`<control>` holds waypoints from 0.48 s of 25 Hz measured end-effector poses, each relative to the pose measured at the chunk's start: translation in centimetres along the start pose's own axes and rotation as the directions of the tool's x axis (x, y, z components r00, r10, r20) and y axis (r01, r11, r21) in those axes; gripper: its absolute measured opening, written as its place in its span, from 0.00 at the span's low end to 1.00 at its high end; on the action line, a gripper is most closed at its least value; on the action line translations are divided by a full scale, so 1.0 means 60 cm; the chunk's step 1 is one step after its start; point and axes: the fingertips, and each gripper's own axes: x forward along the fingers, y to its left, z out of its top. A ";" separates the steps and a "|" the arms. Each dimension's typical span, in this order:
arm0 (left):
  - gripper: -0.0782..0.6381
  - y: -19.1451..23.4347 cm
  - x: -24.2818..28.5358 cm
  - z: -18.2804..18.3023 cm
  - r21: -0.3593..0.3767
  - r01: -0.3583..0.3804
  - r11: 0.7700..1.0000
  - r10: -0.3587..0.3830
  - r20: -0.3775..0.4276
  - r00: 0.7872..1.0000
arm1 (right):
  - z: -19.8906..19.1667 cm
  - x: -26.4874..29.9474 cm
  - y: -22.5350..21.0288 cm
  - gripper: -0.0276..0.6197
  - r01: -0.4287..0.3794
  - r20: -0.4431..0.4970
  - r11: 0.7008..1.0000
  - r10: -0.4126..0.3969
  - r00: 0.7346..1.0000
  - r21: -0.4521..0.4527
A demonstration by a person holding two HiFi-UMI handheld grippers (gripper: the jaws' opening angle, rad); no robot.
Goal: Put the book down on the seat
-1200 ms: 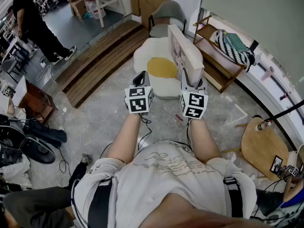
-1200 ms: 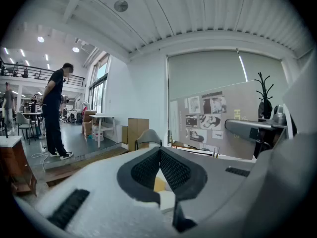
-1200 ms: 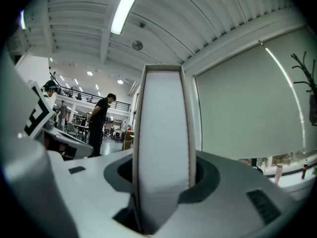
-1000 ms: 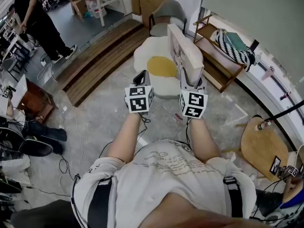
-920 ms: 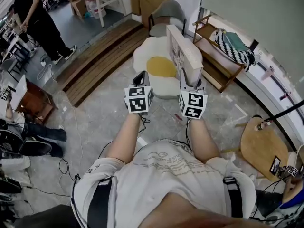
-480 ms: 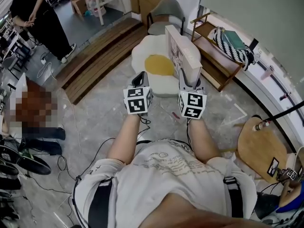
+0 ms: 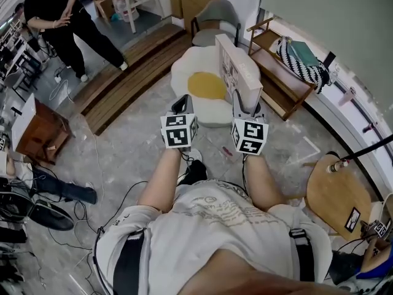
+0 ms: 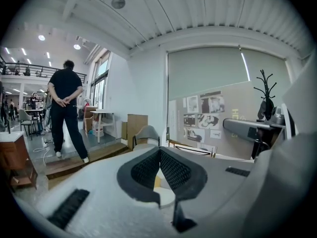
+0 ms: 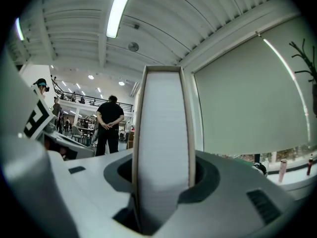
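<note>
Bystander [image 7: 56, 6] has stepped rightward; book [image 7: 241, 72] perhaps overhangs seat [image 7: 186, 72].

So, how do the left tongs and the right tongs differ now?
The right tongs grip the book, upright on edge; the left tongs hold nothing. The right tongs' jaws stand apart around it; the left tongs' jaws meet. Both point toward the egg-shaped seat.

No legible text, book [image 7: 237, 72] print blurred (too small)

Head camera looking steeply down; gripper cameras facing level, right one tight against book [image 9: 161, 148]; all sharing far-left person [image 7: 61, 17].
</note>
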 end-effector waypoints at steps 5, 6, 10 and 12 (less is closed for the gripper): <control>0.14 0.013 0.027 0.009 0.000 0.006 1.000 -0.006 0.007 1.000 | 0.001 0.026 -0.001 0.33 -0.001 0.005 1.000 0.001 1.000 -0.008; 0.14 0.013 0.033 0.009 0.004 0.008 1.000 -0.008 0.006 1.000 | -0.002 0.032 -0.002 0.33 -0.001 0.002 1.000 0.001 1.000 -0.008; 0.14 0.015 0.064 0.004 0.010 0.014 1.000 -0.014 -0.001 1.000 | -0.012 0.063 -0.009 0.33 -0.009 -0.016 1.000 0.009 1.000 -0.009; 0.14 0.021 0.083 0.001 -0.001 0.017 1.000 -0.017 -0.009 1.000 | -0.017 0.080 -0.011 0.33 -0.013 -0.021 1.000 0.013 1.000 -0.012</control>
